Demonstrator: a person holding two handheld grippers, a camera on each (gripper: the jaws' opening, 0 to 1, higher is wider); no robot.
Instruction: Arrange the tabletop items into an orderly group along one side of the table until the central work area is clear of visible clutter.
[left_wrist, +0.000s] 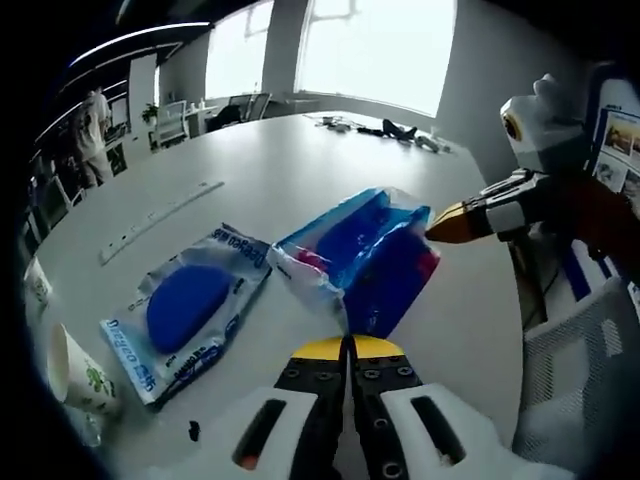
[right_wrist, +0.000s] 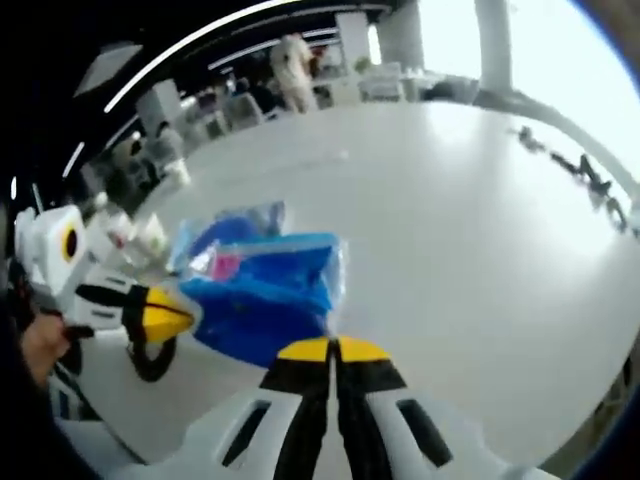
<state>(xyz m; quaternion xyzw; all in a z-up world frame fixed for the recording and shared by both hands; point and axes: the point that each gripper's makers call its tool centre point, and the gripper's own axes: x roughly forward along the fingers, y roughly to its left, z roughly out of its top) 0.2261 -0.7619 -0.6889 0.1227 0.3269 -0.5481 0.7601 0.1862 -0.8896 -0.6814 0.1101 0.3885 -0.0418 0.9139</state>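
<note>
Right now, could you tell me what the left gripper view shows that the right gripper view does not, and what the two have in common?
Left gripper view: a flat clear pouch with a dark blue oval pad, a transparent ruler beyond it, and paper cups at the table's edge.

Right gripper view: a black ring-shaped item lying on the table beside the other gripper.

Both: the crumpled blue plastic bag on the white table, pinched at opposite ends by the left gripper and right gripper, each with jaws closed on it.
</note>
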